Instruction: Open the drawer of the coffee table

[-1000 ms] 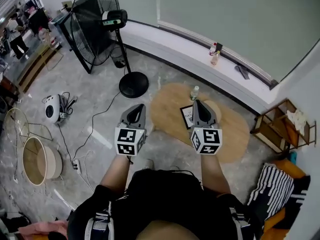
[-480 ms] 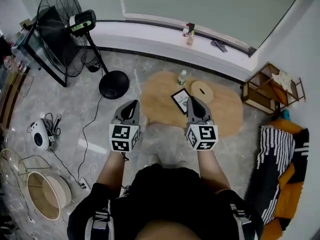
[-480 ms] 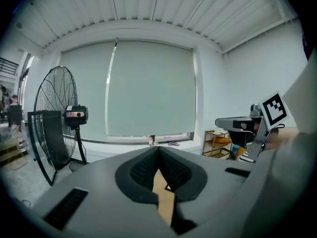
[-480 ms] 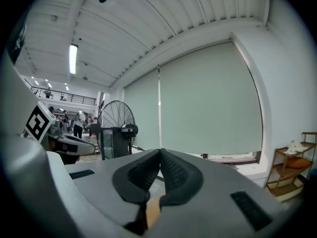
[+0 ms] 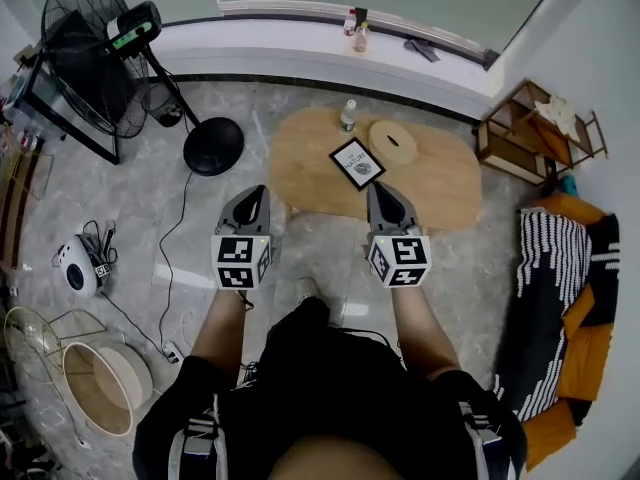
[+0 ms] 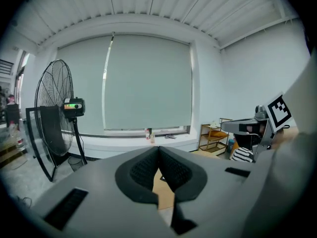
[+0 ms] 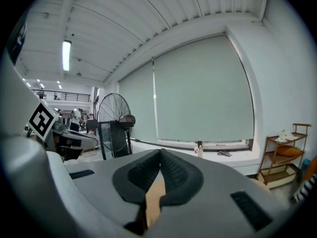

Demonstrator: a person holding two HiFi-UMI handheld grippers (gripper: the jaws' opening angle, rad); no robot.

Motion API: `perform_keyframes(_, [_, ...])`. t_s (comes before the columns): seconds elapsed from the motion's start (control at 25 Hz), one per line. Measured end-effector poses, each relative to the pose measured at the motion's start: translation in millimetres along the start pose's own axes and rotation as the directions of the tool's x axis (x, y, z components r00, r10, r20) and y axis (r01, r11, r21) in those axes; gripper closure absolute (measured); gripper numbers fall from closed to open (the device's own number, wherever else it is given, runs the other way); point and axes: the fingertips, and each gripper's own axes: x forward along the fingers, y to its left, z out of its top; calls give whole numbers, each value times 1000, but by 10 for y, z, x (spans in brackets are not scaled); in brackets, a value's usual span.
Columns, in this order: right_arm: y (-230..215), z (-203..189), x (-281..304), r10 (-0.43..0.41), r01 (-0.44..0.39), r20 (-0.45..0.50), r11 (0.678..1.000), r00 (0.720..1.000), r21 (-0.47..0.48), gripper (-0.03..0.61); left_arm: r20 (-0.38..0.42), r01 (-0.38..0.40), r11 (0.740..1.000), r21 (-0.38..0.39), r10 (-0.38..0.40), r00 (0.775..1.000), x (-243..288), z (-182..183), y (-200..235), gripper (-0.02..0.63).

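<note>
We have brought both hand-held grippers down, nearer the counter (image 5: 300, 158). The left hand-held gripper (image 5: 254, 192) and the right hand-held gripper (image 5: 379, 188) are closed, empty. Just beyond them lies the oval counter, the right one overlapping its near edge.

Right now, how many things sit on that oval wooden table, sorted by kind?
On the coffee table:
Bottle: 1
Framed picture: 1
Round wooden disc: 1
Total: 3
</note>
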Motion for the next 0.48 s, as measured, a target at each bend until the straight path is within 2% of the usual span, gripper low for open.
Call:
perform_keyframes(0.24, [-70, -480, -384, -4, 7, -51, 999, 999, 51, 563, -69, -9, 1000, 1, 9, 998, -133, -429, -309, 594])
perform_keyframes(0.48, [-292, -1178, -491, -41, 48, -77, 995, 996, 87, 563, -87, 2, 1000, 4, -2, 996, -1, -994, -560, 594])
